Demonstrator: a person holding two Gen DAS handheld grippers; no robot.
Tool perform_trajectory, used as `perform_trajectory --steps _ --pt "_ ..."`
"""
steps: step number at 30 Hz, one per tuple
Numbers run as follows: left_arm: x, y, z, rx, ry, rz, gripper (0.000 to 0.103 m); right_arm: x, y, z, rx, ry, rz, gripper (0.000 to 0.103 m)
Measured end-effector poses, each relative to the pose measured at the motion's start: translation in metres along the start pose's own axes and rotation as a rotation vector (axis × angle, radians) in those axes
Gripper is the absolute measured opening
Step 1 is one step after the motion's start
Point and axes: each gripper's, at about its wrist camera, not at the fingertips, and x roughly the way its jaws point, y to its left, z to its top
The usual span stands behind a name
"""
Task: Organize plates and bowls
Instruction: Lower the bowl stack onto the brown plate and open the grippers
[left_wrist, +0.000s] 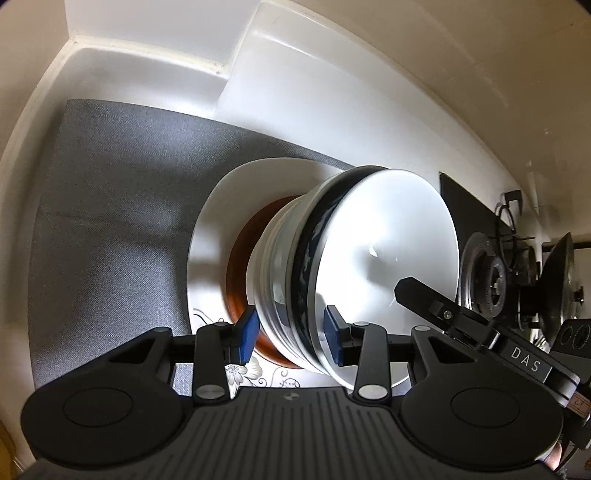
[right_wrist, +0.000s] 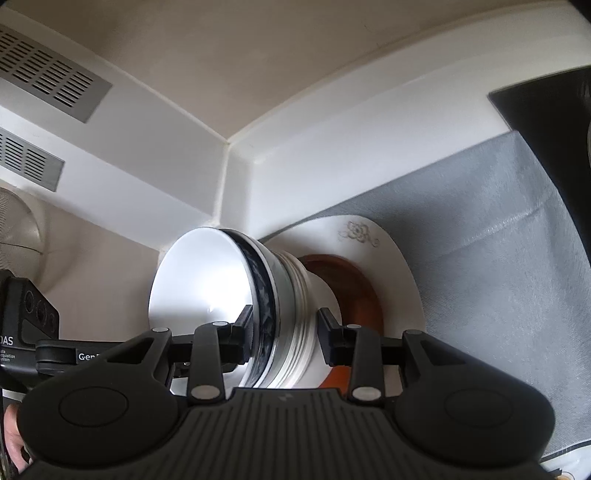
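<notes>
A stack of several nested bowls, the top one white inside with a dark blue patterned rim, is gripped from both sides. My left gripper is shut on the stack's near edge, one blue pad inside the top bowl and the other under the lower bowls. My right gripper is shut on the stack the same way; its finger reaches into the bowl. Below lies a brown plate on a white flowered plate. Whether the stack touches the brown plate I cannot tell.
The plates lie on a grey mat in a counter corner bounded by a white raised ledge. A gas burner and a pot lid stand to the right. Vent grilles are on the wall.
</notes>
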Motion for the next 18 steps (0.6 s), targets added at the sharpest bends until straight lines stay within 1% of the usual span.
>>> perform_trajectory --steps 4,7,8,10,12,14,16,17,18 --pt "0.008 -0.005 -0.004 0.028 -0.019 0.016 0.041 0.004 -0.008 -0.004 0.002 0.000 0.007 0.039" --pt "0.017 -0.006 -0.008 0.042 -0.023 0.021 0.041 0.009 -0.015 -0.008 0.010 0.014 -0.001 0.039" --pt "0.020 -0.006 -0.009 0.045 -0.026 0.021 0.040 0.010 -0.017 -0.010 0.001 0.016 -0.010 0.038" --pt "0.026 -0.012 -0.007 0.064 -0.044 0.029 0.040 0.011 -0.018 -0.014 -0.027 0.014 -0.019 0.037" --pt "0.024 -0.016 -0.012 0.095 -0.073 0.040 0.040 0.012 -0.020 -0.017 -0.045 0.013 -0.015 0.037" --pt "0.025 -0.016 -0.014 0.086 -0.088 0.038 0.040 0.011 -0.024 -0.017 -0.038 0.008 0.003 0.037" --pt "0.023 -0.013 -0.018 0.070 -0.110 0.032 0.040 0.009 -0.026 -0.018 -0.018 0.004 0.013 0.039" --pt "0.020 -0.014 -0.021 0.062 -0.129 0.035 0.040 0.007 -0.027 -0.019 -0.005 -0.002 0.004 0.042" --pt "0.014 -0.014 -0.025 0.058 -0.156 0.041 0.044 0.003 -0.027 -0.021 0.003 -0.007 -0.010 0.049"
